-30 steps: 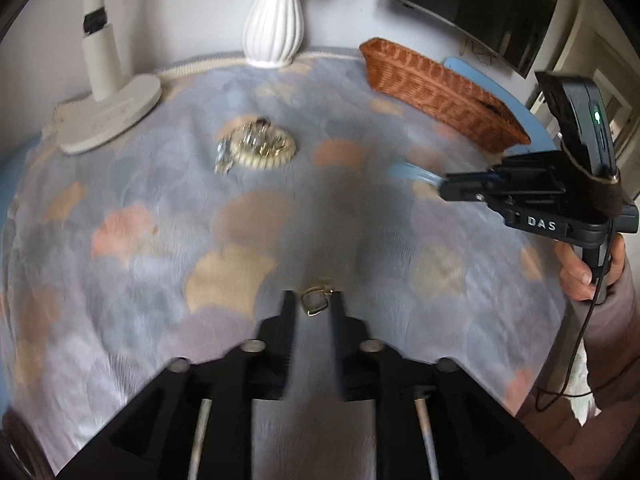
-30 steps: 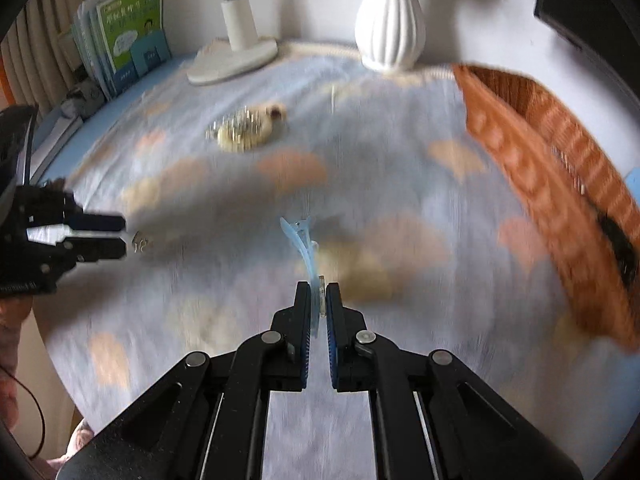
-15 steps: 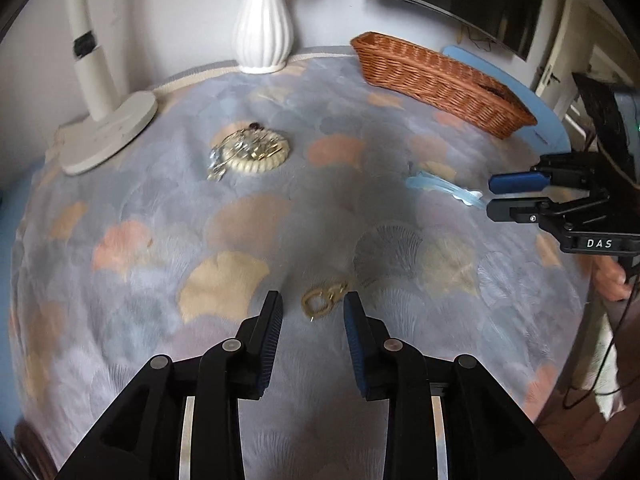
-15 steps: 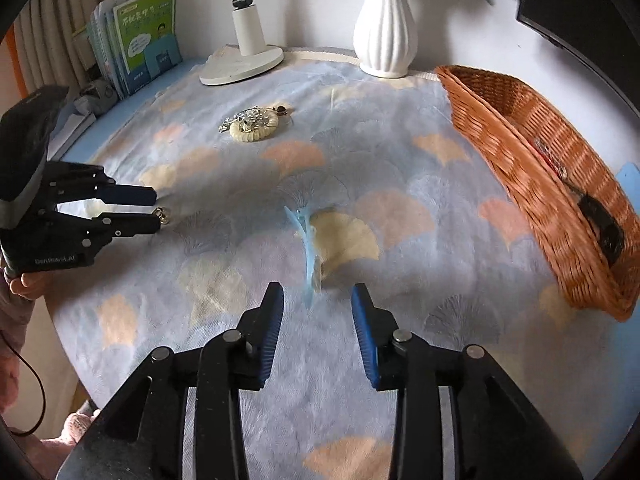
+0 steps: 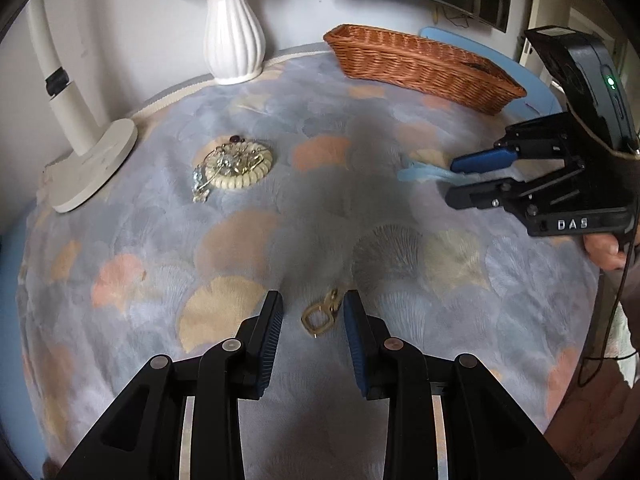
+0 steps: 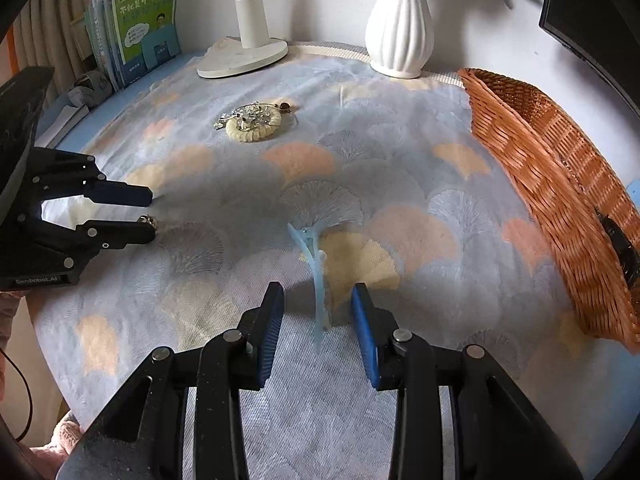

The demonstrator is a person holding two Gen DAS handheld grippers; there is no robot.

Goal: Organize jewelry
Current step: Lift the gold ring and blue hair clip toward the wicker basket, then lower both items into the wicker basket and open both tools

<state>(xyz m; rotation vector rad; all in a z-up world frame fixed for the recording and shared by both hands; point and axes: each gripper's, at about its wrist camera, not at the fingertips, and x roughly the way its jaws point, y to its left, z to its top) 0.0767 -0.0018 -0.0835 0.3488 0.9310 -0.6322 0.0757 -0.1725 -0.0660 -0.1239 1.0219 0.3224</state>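
While the left gripper (image 5: 313, 316) stands spread around the small gold chain-link earring (image 5: 319, 315) lying flat on the plush cloth, closing may snag pile. Right view: right gripper (image 6: 318, 312) spread astride the upright pale-blue plastic hair clip (image 6: 316, 276); it could topple.

A gold chain-link earring (image 5: 319, 317) lies on the patterned tablecloth (image 5: 240, 248) between the left gripper's (image 5: 313, 322) fingers. A pale blue hair clip (image 6: 315, 280) lies between the right gripper's (image 6: 318, 320) fingers. A woven wicker basket (image 6: 560, 184) sits further right.
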